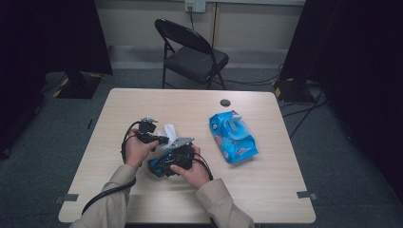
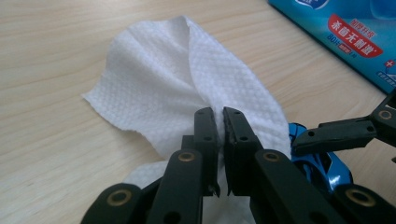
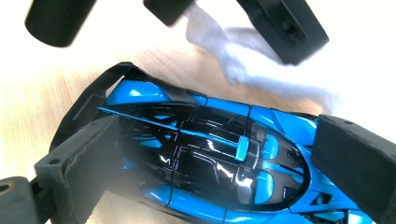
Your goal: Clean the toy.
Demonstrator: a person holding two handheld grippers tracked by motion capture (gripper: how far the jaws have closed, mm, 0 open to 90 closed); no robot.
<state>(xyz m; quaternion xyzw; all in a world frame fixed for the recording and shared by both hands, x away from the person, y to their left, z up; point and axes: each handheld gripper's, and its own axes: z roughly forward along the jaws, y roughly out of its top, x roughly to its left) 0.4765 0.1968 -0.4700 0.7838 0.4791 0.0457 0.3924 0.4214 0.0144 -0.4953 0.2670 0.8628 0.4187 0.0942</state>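
Two grippers meet near the front of the wooden surface (image 1: pixel 142 102). Left gripper (image 2: pixel 219 122): fingers closed on a white wet wipe (image 2: pixel 163 79), which drapes onto the surface. Right gripper (image 3: pixel 219 154): fingers clamped on the ends of a blue-and-black toy car (image 3: pixel 205 158) (glossy roof). Blue wipes pack (image 1: pixel 233 136) lies to the right, apart.
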